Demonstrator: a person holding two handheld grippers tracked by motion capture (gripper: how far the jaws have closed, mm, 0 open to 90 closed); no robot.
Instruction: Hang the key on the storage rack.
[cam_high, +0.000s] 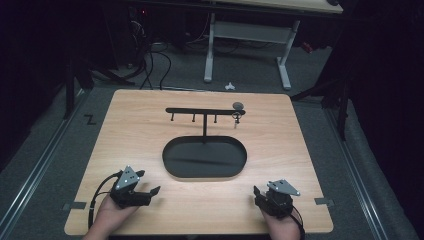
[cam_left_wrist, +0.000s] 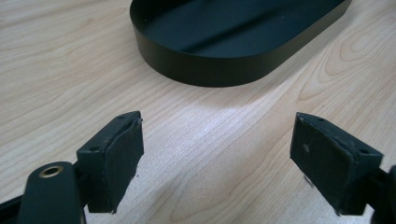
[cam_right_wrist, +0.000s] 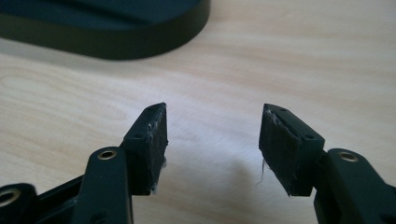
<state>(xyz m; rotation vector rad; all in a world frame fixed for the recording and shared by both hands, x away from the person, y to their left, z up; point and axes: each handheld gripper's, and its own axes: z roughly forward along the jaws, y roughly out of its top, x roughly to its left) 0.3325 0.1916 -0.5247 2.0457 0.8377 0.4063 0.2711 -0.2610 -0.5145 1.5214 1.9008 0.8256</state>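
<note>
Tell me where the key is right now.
In the high view, the key hangs from the rightmost hook of the black rack, behind the oval tray, at the table's far side.

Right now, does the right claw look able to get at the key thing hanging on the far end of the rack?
Probably yes. The right claw is open, holding nothing, and the small key hangs from the rack at its right end. The bare table lies between; only the black tray sits slightly left of that line.

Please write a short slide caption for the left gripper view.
Open hand-held gripper above a wooden table, facing an empty black oval tray.
</note>
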